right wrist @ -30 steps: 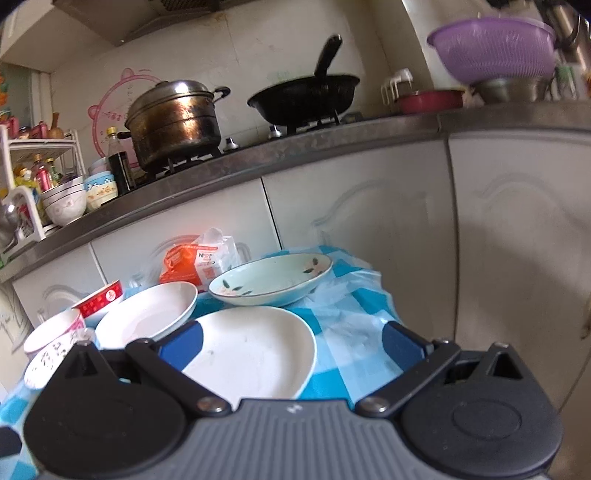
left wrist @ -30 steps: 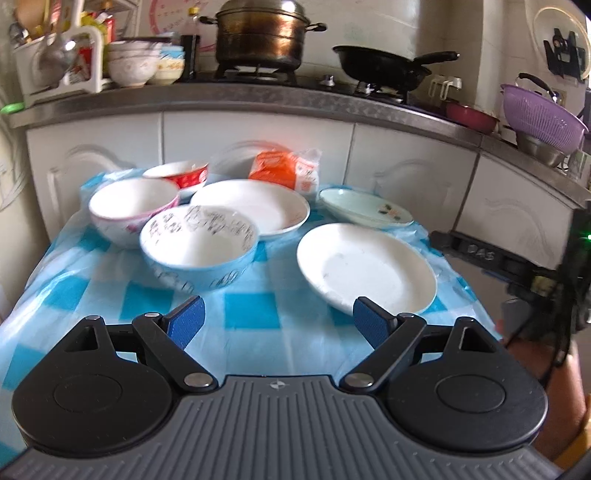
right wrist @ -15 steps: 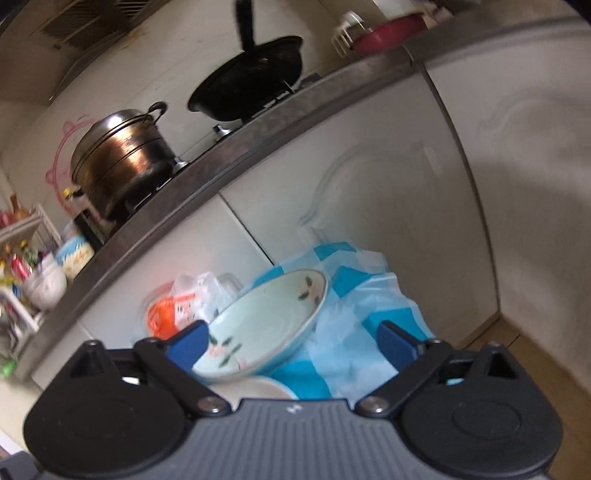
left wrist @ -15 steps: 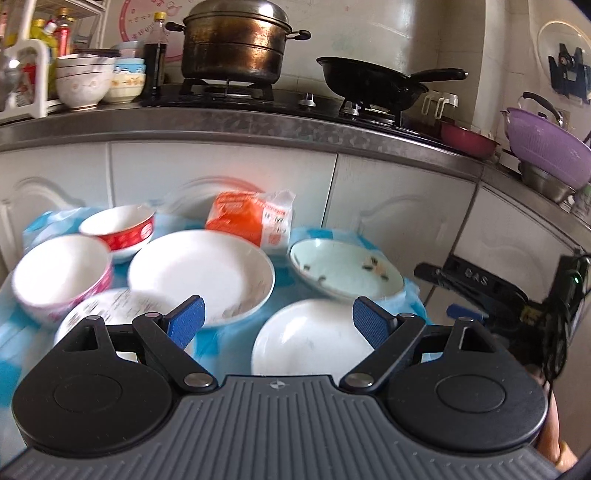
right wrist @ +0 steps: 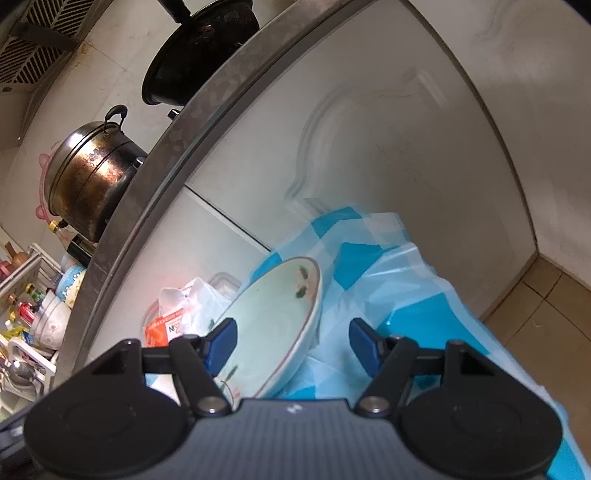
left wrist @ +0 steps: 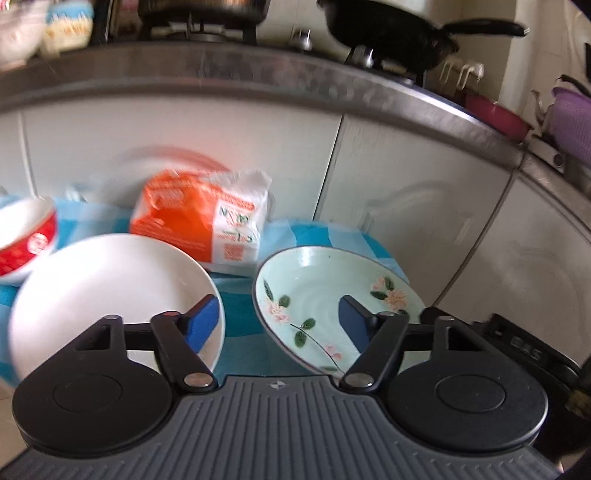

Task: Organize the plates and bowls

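Observation:
A pale green plate with pink flowers (left wrist: 325,284) lies on the blue checked cloth (left wrist: 240,299), in front of my left gripper (left wrist: 279,319), which is open with its right finger over the plate. A white plate (left wrist: 107,291) lies to its left and a red and white bowl (left wrist: 26,240) at the far left. In the right wrist view my right gripper (right wrist: 293,341) is open and tilted, its jaws either side of the green plate's (right wrist: 273,325) right rim. The right gripper's body (left wrist: 517,347) shows just right of the plate.
An orange and white packet (left wrist: 199,218) stands behind the plates against white cabinet doors (left wrist: 413,177). A steel counter edge (left wrist: 258,77) above carries a black pan (left wrist: 388,33) and a metal pot (right wrist: 92,181). The cloth (right wrist: 399,295) hangs off the table's right edge.
Both grippers have moved forward and down toward the green flowered plate. The right gripper has tilted and now has the plate's rim between its open jaws. The blue bowl has left view.

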The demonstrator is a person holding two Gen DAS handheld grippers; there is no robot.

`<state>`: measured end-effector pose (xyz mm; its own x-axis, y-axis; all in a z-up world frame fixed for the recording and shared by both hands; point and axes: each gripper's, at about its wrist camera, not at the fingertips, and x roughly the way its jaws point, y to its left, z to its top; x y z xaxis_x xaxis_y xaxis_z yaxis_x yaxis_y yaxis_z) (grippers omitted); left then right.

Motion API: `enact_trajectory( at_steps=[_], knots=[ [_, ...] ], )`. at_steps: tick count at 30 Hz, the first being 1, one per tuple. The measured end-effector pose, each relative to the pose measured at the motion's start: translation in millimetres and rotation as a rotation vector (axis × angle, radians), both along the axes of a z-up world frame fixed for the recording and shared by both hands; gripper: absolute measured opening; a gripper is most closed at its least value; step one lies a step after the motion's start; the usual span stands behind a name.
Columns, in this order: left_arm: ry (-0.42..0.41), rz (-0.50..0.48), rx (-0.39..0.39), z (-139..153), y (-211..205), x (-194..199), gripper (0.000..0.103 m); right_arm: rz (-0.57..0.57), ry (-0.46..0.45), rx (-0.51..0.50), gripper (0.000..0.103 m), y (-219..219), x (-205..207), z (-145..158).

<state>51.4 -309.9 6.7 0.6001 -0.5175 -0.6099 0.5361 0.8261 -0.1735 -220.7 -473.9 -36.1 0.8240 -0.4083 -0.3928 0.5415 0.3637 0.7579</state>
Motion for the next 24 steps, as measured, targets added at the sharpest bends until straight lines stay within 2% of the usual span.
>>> enact_trajectory(
  at_steps=[4, 7, 8, 12, 14, 17, 20, 24],
  knots=[
    [-0.037, -0.019, 0.034, -4.0, -14.9, 16.8, 0.083, -0.015, -0.022, 0.009, 0.065, -5.9, -0.9, -3.4],
    [-0.034, -0.053, 0.044, -6.0, -26.5, 28.6, 0.083, -0.007, -0.046, 0.025, 0.061, -8.1, 0.4, -7.9],
    [-0.035, -0.05, 0.054, -7.8, -29.4, 32.7, 0.082, -0.001, -0.053, 0.029, 0.059, -8.5, 1.1, -9.5],
    [-0.017, -0.041, 0.091, -21.0, -40.0, 50.3, 0.063, 0.018, -0.062, 0.044, 0.051, -9.2, 4.0, -13.6],
    [0.005, -0.032, 0.093, -26.7, -43.3, 59.2, 0.059, 0.019, -0.08, 0.046, 0.051, -9.4, 3.0, -14.9],
    [0.032, -0.045, 0.091, -33.2, -47.6, 69.0, 0.059, 0.022, -0.089, 0.058, 0.05, -11.0, 2.0, -17.3],
    [0.078, -0.05, 0.076, -38.8, -48.2, 75.9, 0.051, 0.03, -0.077, 0.053, 0.048, -11.8, 2.6, -18.4],
    [0.109, -0.056, 0.069, -46.9, -48.1, 80.5, 0.045, 0.049, -0.143, 0.09, 0.048, -16.1, -1.4, -23.8]
  ],
)
